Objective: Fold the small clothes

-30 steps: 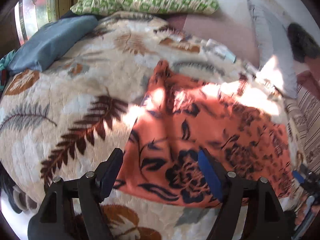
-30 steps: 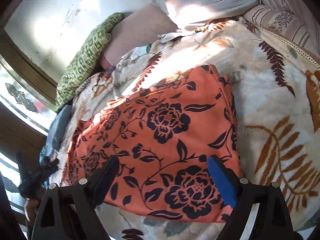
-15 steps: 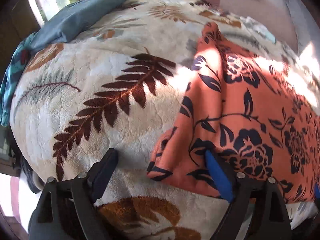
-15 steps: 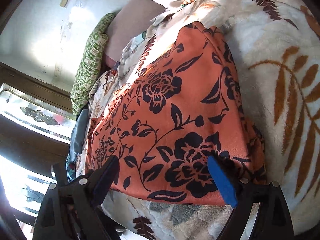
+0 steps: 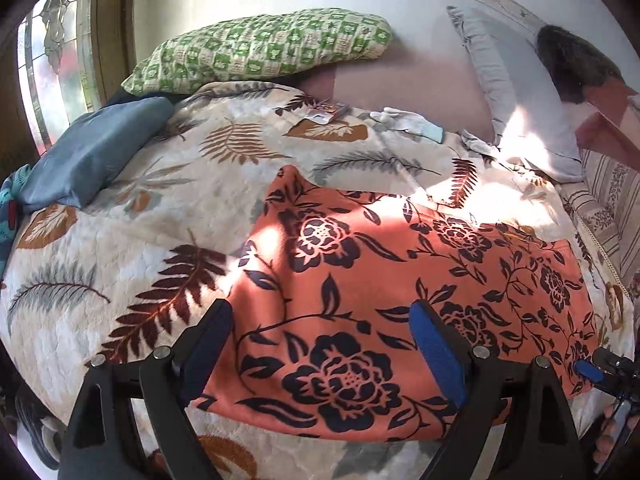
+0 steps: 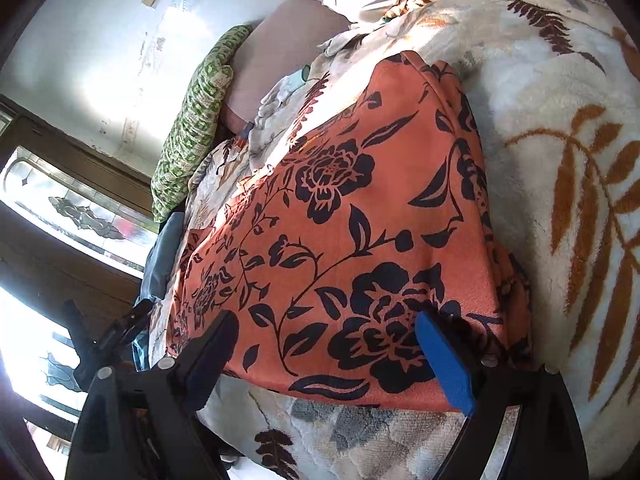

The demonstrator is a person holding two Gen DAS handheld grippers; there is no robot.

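An orange cloth with black flowers [image 5: 400, 280] lies flat on the leaf-patterned blanket [image 5: 120, 248]; it also shows in the right wrist view [image 6: 340, 220]. My left gripper [image 5: 320, 344] is open and empty, its fingers standing over the cloth's near left edge. My right gripper [image 6: 328, 356] is open and empty over the cloth's near right corner. The right gripper also shows at the lower right of the left wrist view [image 5: 608, 368], and the left gripper shows at the lower left of the right wrist view [image 6: 108, 332].
A green checked pillow [image 5: 260, 48] and a grey pillow [image 5: 516, 92] lie at the back by the wall. A blue cushion [image 5: 88, 152] sits at the left by the window. Small white items [image 5: 408, 122] lie behind the cloth. A striped cover [image 5: 612, 208] is at the right.
My left gripper has pulled back and up from the cloth's left corner, so the whole bed shows again. My right gripper has shifted slightly nearer the cloth's right corner. Both stay open.
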